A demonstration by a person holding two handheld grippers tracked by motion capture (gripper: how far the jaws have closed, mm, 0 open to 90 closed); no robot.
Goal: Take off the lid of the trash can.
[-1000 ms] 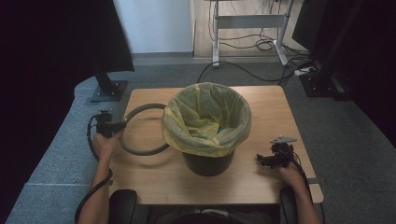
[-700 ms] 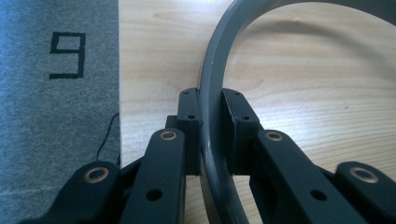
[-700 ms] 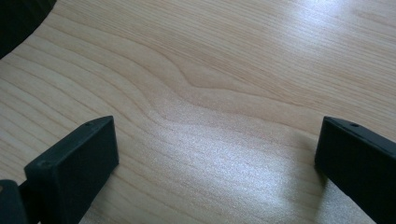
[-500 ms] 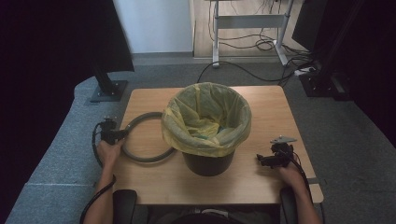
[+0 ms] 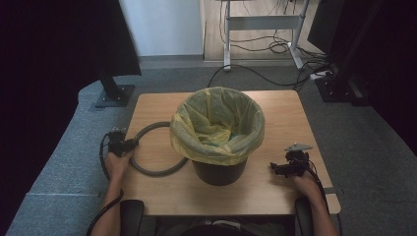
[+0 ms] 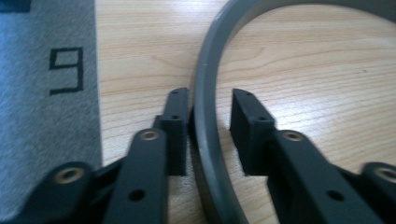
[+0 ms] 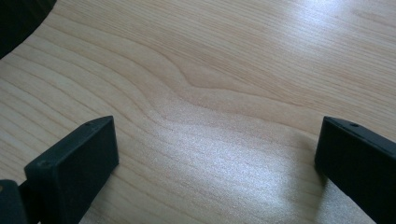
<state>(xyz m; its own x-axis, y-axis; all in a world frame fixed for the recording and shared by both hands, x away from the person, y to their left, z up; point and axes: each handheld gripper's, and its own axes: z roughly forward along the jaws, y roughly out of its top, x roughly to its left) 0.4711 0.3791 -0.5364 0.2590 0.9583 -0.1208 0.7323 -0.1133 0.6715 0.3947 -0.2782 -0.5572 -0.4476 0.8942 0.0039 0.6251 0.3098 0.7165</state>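
The left claw (image 6: 208, 100) has just been opening, its jaws now loose around the grey plastic ring (image 5: 147, 169) lying flat on the wooden table (image 5: 275, 189), left of the lined black bin (image 5: 219, 169). The right claw (image 5: 275, 168) gapes wide, empty.

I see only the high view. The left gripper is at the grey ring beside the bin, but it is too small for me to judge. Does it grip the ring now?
Observer: No. In the left gripper view the grey ring runs between the jaws of the left gripper, which have just been opening. A strip of the wooden table shows between the ring and one pad.
Operator: Thank you. And the right gripper, does it hold something?
Observer: No. In the right gripper view its jaws stand wide apart over bare wood, with nothing between them.
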